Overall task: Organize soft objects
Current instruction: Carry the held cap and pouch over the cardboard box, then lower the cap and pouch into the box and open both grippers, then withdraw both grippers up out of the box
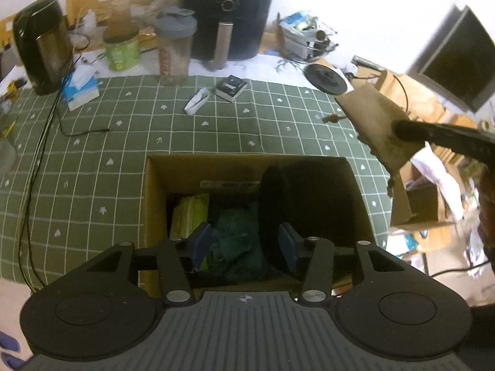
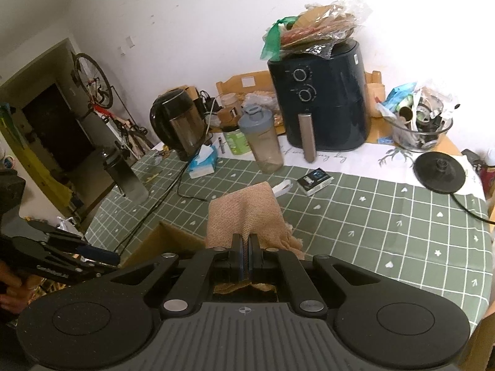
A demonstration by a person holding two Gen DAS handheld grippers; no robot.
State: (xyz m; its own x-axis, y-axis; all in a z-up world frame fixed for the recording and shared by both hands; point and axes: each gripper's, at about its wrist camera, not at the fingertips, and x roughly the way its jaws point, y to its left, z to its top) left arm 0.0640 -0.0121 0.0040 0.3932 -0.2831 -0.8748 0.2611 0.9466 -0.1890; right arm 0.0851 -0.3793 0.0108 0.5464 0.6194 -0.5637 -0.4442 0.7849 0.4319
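An open cardboard box (image 1: 154,191) stands on the green checked tablecloth. Inside lie a dark green cloth (image 1: 238,235), a black soft item (image 1: 306,198) and a light green packet (image 1: 190,213). My left gripper (image 1: 244,244) is open and empty, its pads hanging over the box's near side. My right gripper (image 2: 246,255) is shut on a tan knitted cloth (image 2: 247,213), held in the air above the table. The cloth (image 1: 374,120) and the right gripper's fingers (image 1: 433,134) also show in the left wrist view, right of the box. The box's corner (image 2: 167,238) shows in the right wrist view.
At the table's back stand a black air fryer (image 1: 229,12), a kettle (image 1: 43,43), a shaker bottle (image 1: 174,49), a green tub (image 1: 122,49) and a tissue pack (image 1: 80,88). A small dark box (image 1: 231,88), a kettle base (image 1: 326,78) and a black cable (image 1: 40,142) lie on the cloth.
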